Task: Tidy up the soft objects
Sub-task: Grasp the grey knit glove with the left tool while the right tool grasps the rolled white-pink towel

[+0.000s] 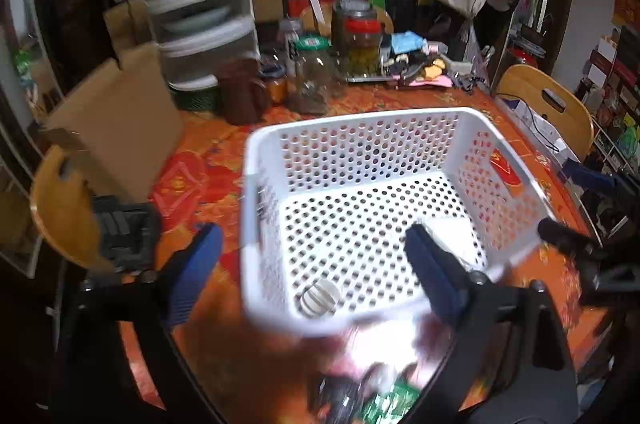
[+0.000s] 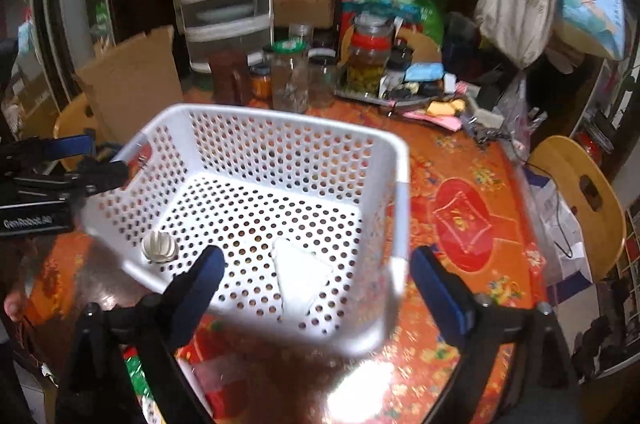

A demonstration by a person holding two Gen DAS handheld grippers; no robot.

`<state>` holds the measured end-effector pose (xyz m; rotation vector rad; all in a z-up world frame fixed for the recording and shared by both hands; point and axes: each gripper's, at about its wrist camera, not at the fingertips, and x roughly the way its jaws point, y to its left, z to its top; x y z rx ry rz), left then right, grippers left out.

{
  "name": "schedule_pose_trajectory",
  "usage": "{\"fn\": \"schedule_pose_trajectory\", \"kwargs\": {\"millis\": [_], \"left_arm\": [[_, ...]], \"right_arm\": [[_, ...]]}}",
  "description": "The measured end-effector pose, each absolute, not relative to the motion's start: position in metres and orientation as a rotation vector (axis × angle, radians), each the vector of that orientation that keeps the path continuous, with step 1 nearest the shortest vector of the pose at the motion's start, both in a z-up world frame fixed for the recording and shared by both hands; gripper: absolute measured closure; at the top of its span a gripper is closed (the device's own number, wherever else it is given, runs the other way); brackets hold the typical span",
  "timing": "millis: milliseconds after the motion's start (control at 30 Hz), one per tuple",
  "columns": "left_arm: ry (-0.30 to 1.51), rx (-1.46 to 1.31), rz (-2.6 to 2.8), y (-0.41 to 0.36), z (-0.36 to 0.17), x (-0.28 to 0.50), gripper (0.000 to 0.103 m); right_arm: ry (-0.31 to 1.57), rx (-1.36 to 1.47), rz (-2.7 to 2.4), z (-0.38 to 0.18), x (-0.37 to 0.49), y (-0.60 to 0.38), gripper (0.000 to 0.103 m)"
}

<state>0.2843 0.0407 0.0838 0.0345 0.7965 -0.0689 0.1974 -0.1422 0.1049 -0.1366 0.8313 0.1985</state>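
A white perforated basket (image 1: 360, 116) (image 2: 280, 116) stands on the orange patterned tablecloth (image 2: 460, 216). A small white ribbed ball (image 1: 320, 298) (image 2: 160, 246) and a flat white packet (image 1: 452, 232) (image 2: 300, 276) lie on its floor. My left gripper (image 1: 314, 274) hangs open over the basket's near left corner, one blue pad outside the wall and one above the floor, touching nothing. My right gripper (image 2: 320, 284) is open above the near right corner, straddling the right wall without contact. In the right wrist view the left gripper (image 2: 88, 160) shows by the basket's left rim.
Glass jars (image 1: 312, 80), a brown jug (image 1: 240, 92) and a tray of small items (image 2: 400, 92) crowd the table's far side. A cardboard box (image 1: 120, 120) and wooden chairs (image 1: 552, 104) (image 1: 60, 208) flank the table. Blurred green and red packets (image 1: 392, 400) lie near the front edge.
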Motion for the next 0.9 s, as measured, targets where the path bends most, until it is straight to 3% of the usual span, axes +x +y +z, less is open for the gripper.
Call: {"fn": "schedule_pose_trajectory", "kwargs": {"millis": [67, 267, 433, 633, 800, 900], "left_arm": [[0.767, 0.049, -0.071, 0.045, 0.093, 0.253, 0.001], [0.735, 0.049, -0.052, 0.059, 0.087, 0.167, 0.000], [0.752, -0.037, -0.049, 0.070, 0.036, 0.118, 0.000], [0.859, -0.099, -0.080, 0.067, -0.036, 0.130, 0.001], [0.868, -0.085, -0.092, 0.057, -0.053, 0.139, 0.009], [0.890, -0.073, -0.091, 0.051, -0.061, 0.145, 0.026]], "right_arm": [[0.812, -0.131, 0.193, 0.109, 0.174, -0.148, 0.005], [0.765, -0.089, 0.204, 0.099, 0.103, -0.161, 0.005], [0.763, -0.015, 0.243, 0.063, 0.055, -0.160, 0.004], [0.878, 0.113, 0.283, 0.000, 0.042, -0.154, 0.005], [0.889, 0.133, 0.280, -0.016, 0.038, -0.152, 0.005], [0.882, 0.114, 0.295, -0.017, 0.036, -0.145, 0.005]]}}
